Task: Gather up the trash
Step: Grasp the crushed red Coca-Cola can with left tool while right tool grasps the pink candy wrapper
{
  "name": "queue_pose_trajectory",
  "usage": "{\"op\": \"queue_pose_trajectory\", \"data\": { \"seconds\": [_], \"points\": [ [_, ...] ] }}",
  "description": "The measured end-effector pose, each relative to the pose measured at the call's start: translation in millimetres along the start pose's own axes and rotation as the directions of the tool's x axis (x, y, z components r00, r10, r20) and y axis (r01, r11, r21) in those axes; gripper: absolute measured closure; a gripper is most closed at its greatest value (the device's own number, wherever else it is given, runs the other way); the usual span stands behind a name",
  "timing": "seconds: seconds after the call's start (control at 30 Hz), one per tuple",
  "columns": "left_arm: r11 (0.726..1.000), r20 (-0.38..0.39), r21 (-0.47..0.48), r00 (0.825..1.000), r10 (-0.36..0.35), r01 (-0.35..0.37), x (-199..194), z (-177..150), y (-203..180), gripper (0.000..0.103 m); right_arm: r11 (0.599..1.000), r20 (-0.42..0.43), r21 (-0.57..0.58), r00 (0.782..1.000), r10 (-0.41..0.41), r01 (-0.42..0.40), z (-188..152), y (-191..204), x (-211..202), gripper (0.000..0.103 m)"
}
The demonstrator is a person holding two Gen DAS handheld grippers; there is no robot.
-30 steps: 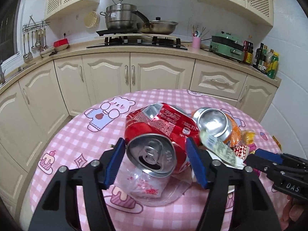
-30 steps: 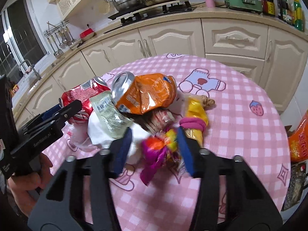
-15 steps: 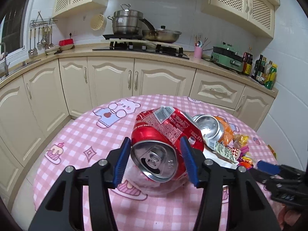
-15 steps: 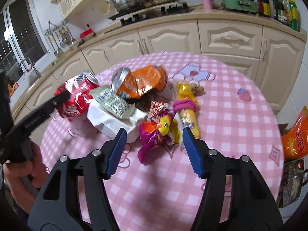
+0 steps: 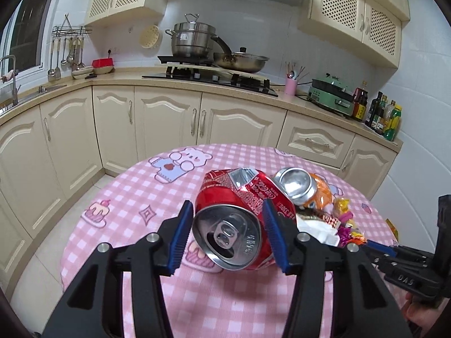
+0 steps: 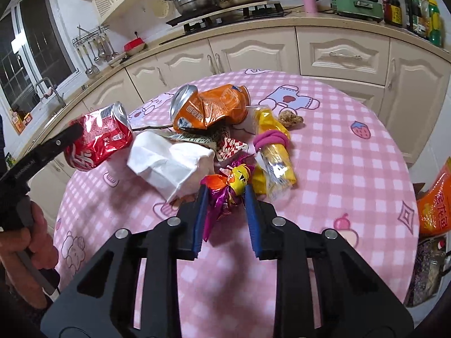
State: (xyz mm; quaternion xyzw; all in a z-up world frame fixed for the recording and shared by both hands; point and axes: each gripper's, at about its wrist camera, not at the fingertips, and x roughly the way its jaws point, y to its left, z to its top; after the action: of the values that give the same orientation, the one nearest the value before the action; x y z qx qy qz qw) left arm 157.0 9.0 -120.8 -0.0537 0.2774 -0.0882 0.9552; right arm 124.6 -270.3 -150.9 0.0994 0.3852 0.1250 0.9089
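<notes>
My left gripper [image 5: 227, 207] is shut on a crushed red cola can [image 5: 242, 194], one blue pad on each side near its top rim. In the right wrist view the red can [image 6: 104, 140] hangs clear of the pink checked table [image 6: 352, 174] at the left. My right gripper [image 6: 224, 195] is closing on a bunch of purple, orange and yellow foil candy wrappers [image 6: 228, 186]. The wrappers fill the gap between its blue pads and both pads touch them. A crushed orange can [image 6: 214, 109] lies behind the pile.
A crumpled white tissue [image 6: 166, 160], a yellow packet with a pink band [image 6: 273, 152], a red-and-white wrapper [image 6: 231, 146] and a brown crumb [image 6: 290, 118] lie on the table. An orange bag [image 6: 434, 205] sits past the table's right edge. Kitchen cabinets curve behind.
The left gripper closed on the red can and carried it up and away from the pile. The right gripper opened wide, then narrowed around the foil wrappers.
</notes>
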Motion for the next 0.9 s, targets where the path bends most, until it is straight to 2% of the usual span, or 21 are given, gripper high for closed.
{"op": "queue_pose_trajectory", "data": {
  "seconds": [0.13, 0.23, 0.33, 0.37, 0.5, 0.57, 0.6, 0.63, 0.67, 0.9],
  "points": [
    [0.999, -0.022, -0.010, 0.999, 0.033, -0.033, 7.8, -4.3, 2.9, 0.052, 1.000, -0.023, -0.012, 1.000, -0.012, 0.012, -4.5, 3.6, 2.8, 0.074],
    [0.999, -0.048, -0.026, 0.998, 0.029, -0.030, 18.3, -5.3, 7.7, 0.055, 1.000, -0.022, -0.008, 1.000, -0.019, 0.019, -2.9, 5.0, 4.3, 0.053],
    [0.999, -0.065, -0.048, 0.998, 0.014, -0.017, 22.2, -10.1, 12.8, 0.057, 0.999, -0.036, -0.016, 0.999, -0.028, 0.028, -2.8, 7.4, 12.4, 0.053],
    [0.998, -0.063, -0.053, 0.998, 0.014, -0.018, 21.2, -12.2, 13.8, 0.057, 0.999, -0.053, -0.018, 0.998, -0.036, 0.035, -3.7, 7.3, 18.6, 0.065],
    [0.997, -0.047, -0.078, 0.999, -0.001, -0.003, 11.8, -15.8, 18.9, 0.061, 0.999, -0.029, -0.032, 0.999, -0.030, 0.029, -6.0, 8.7, 10.5, 0.066],
    [0.995, -0.035, -0.103, 0.999, -0.020, 0.017, 3.9, -16.6, 23.8, 0.063, 1.000, -0.019, -0.014, 1.000, -0.003, 0.002, -8.2, 5.6, 4.0, 0.066],
    [0.994, -0.029, -0.110, 0.999, -0.025, 0.021, 0.0, -17.1, 25.3, 0.065, 1.000, -0.009, -0.005, 1.000, 0.006, -0.006, -9.8, 3.6, -0.5, 0.066],
    [0.993, -0.024, -0.114, 0.999, -0.034, 0.031, -5.1, -18.5, 25.8, 0.075, 1.000, -0.001, -0.003, 1.000, 0.012, -0.012, -11.2, 2.6, -4.0, 0.066],
    [0.993, -0.027, -0.114, 0.999, -0.041, 0.038, -6.7, -19.3, 26.1, 0.080, 1.000, 0.006, -0.001, 1.000, 0.020, -0.020, -13.0, 0.8, -8.2, 0.066],
    [0.995, -0.099, -0.087, 0.994, -0.049, 0.041, -3.0, -39.4, 23.9, 0.081, 0.999, 0.023, 0.011, 0.999, 0.041, -0.041, -17.3, -5.1, -24.9, 0.066]
  ]
}}
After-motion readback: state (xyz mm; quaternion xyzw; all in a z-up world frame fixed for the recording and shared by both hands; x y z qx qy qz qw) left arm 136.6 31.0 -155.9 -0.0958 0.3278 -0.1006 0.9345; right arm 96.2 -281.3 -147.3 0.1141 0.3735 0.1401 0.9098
